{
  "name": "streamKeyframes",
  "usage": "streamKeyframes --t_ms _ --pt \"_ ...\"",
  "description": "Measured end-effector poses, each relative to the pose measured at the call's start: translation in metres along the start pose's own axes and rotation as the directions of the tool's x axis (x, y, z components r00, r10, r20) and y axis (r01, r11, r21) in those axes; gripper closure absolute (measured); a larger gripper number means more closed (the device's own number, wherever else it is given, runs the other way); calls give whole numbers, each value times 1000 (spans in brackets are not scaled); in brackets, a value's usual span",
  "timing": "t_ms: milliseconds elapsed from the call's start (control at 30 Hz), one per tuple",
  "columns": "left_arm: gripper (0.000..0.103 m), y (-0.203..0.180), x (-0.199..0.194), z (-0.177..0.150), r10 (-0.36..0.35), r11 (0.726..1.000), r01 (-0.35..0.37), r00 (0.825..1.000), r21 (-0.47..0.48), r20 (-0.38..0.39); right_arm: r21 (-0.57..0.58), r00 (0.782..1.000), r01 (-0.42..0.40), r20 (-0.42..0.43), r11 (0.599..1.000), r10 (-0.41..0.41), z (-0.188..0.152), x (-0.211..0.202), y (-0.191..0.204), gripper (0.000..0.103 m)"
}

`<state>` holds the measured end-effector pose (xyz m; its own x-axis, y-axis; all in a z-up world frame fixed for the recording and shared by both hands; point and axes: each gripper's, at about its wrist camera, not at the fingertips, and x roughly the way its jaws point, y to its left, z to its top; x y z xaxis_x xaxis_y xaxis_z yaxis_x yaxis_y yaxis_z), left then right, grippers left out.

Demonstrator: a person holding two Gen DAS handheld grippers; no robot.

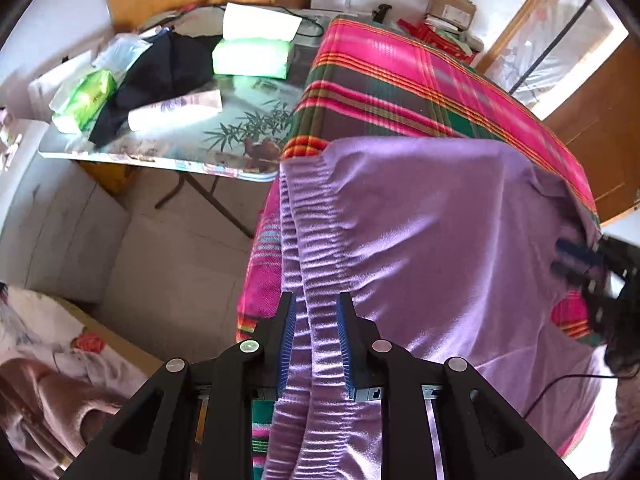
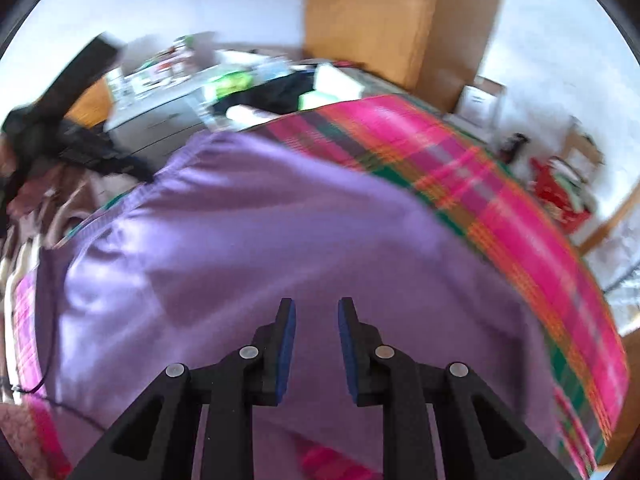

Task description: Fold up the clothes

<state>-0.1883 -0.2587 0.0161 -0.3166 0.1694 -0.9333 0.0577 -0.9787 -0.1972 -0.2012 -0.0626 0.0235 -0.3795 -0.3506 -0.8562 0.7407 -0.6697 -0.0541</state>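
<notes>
A lilac garment [image 1: 432,232] with a ribbed, gathered waistband is lying spread over a pink, green and orange plaid blanket [image 1: 400,80] that is covering the bed, its band end hanging toward the near edge. The left gripper [image 1: 316,312] is sitting with its blue-padded fingers astride the ribbed waistband, the bunched cloth running between them, though whether they are pressing it is not something I can tell. The right gripper [image 2: 317,316] is hovering above the smooth body of the same garment with a narrow gap between its pads and nothing in it; in the left wrist view it is showing blurred at the far right edge of the cloth. Beyond the bed, a folding table [image 1: 224,136] is carrying green tissue packs [image 1: 250,56] and a dark cloth [image 1: 160,76].
</notes>
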Motion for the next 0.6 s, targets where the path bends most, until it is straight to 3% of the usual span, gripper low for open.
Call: streamKeyframes --t_ms 367,467,600 --pt "82 10 9 4 -90 993 88 996 -83 -19 -81 986 -165 -15 983 165 10 31 64 78" --pt "81 11 9 5 -98 992 97 995 -85 -13 -122 987 -157 -4 980 158 9 33 75 74" --pt "74 5 10 4 -100 992 100 995 -75 -3 -139 992 -129 -5 982 129 12 40 85 66"
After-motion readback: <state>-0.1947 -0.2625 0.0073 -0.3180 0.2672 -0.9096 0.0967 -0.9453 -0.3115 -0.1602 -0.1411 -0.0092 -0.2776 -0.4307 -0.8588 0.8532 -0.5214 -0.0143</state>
